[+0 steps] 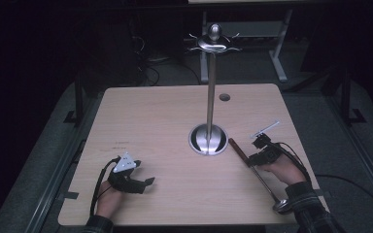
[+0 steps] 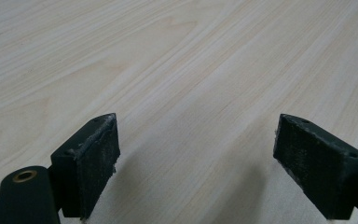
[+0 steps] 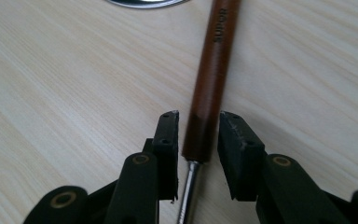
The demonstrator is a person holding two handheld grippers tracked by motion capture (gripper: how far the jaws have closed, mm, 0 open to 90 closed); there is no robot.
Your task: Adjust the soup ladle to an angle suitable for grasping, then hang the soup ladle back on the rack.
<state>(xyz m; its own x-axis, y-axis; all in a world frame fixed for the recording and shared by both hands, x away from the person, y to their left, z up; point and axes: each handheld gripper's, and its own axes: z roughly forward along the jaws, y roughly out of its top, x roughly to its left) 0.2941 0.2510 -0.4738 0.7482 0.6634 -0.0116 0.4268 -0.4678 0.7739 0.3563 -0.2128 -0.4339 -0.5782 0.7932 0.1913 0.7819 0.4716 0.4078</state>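
A long utensil with a brown wooden handle (image 1: 238,149) and a thin metal shaft (image 1: 267,187) lies flat on the wooden table (image 1: 150,121), right of a metal stand. Its metal head (image 1: 281,205) rests near the front edge by the person's right sleeve. My right gripper (image 1: 250,158) straddles the lower end of the handle (image 3: 214,60). A thin gap shows on each side between its pads and the wood, so my right gripper (image 3: 198,135) is open. My left gripper (image 1: 148,183) rests at the front left, and in the left gripper view it (image 2: 196,154) is open wide over bare wood.
The metal stand has a round base (image 1: 208,140), a tall pole (image 1: 211,92) and curled hooks at the top (image 1: 213,44). The base's rim (image 3: 144,2) lies just beyond the handle's tip. A cable hole (image 1: 225,97) sits at the table's back.
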